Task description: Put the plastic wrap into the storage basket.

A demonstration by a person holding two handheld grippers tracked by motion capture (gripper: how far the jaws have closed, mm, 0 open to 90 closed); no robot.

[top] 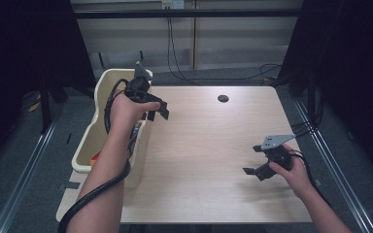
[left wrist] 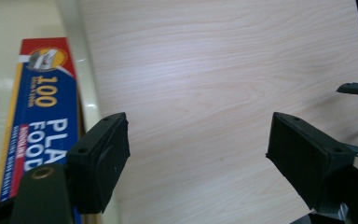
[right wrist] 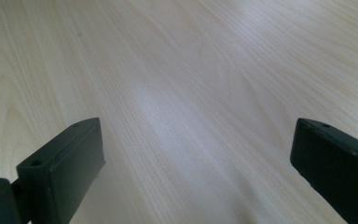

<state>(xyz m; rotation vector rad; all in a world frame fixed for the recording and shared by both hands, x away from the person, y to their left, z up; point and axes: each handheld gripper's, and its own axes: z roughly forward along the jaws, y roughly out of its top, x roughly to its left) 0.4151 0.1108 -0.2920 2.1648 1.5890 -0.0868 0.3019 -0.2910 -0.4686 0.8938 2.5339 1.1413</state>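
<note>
High view: left gripper (top: 156, 109) hangs over the table's (top: 209, 145) left edge, just beside the cream bin (top: 108, 85), jaws apart with nothing between them. Left gripper view: blue-and-red plastic food wrap box (left wrist: 39, 121) lies in the bin, left of the jaws, untouched. Right gripper (top: 255, 160) sits near the right edge, low over bare wood, jaws wide, empty.

A long blue box of plastic food wrap (left wrist: 42, 121), edged in red and yellow with white lettering and "100" printed near its top, lies inside the cream bin (left wrist: 9, 60), flat along the bin's wall. In the left gripper view it sits at about nine o'clock, its lower end hidden.
</note>
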